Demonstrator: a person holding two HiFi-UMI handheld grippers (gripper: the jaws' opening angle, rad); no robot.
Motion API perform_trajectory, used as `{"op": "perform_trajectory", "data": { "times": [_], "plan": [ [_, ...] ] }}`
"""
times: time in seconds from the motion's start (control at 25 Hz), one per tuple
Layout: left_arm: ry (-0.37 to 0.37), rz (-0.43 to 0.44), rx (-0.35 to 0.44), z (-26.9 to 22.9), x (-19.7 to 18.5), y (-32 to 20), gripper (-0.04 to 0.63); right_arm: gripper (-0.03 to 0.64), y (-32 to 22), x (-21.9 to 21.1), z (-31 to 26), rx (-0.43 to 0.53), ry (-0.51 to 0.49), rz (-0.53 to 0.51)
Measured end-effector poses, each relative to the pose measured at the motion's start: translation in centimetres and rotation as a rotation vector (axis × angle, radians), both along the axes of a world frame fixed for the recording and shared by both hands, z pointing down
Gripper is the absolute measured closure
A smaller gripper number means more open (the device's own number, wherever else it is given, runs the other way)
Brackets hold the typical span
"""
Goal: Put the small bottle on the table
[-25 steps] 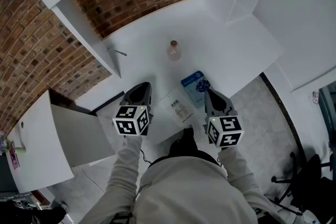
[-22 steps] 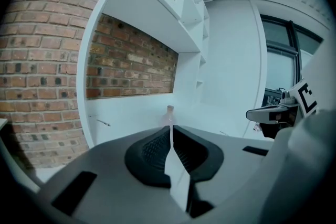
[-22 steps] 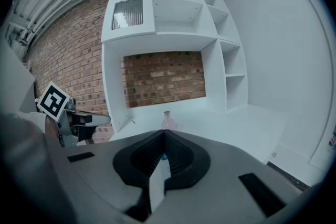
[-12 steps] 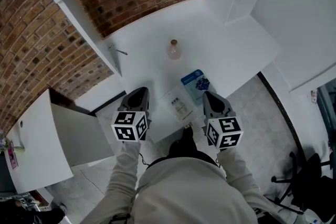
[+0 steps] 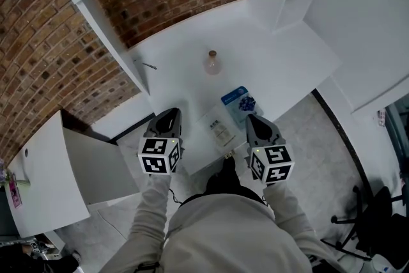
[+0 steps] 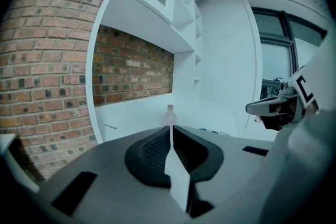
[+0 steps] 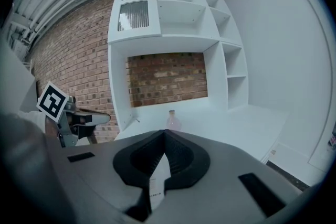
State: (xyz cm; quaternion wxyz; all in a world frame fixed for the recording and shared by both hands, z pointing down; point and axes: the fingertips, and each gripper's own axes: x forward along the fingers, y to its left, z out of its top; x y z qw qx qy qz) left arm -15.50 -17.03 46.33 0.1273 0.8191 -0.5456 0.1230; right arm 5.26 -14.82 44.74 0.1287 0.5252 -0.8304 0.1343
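Jaws are shown pressed together on nothing at both the left gripper [image 5: 170,112] and the right gripper [image 5: 251,118], which are held at the near edge of the white table [image 5: 287,54]. The small bottle [image 5: 212,62] is stood upright well beyond them, nearer the brick wall. It could be toppled by a hasty reach. A blue packet [image 5: 238,101] and what looks like a leaflet [image 5: 220,131] are laid between, while bare tabletop is left to the right.

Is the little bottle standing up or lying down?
Standing up. The small bottle sits on its base on the white table, with its cap on top. Both gripper views show its neck pointing straight up.
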Motion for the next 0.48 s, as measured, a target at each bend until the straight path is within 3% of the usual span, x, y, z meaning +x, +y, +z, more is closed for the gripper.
{"op": "perform_trajectory", "data": {
  "times": [0.48],
  "plan": [
    [0.024,0.012,0.019,-0.8,0.5,-1.2,0.563,0.589,-0.6,-0.4,-0.8,0.015,-0.007,-0.017]
  ]
}}
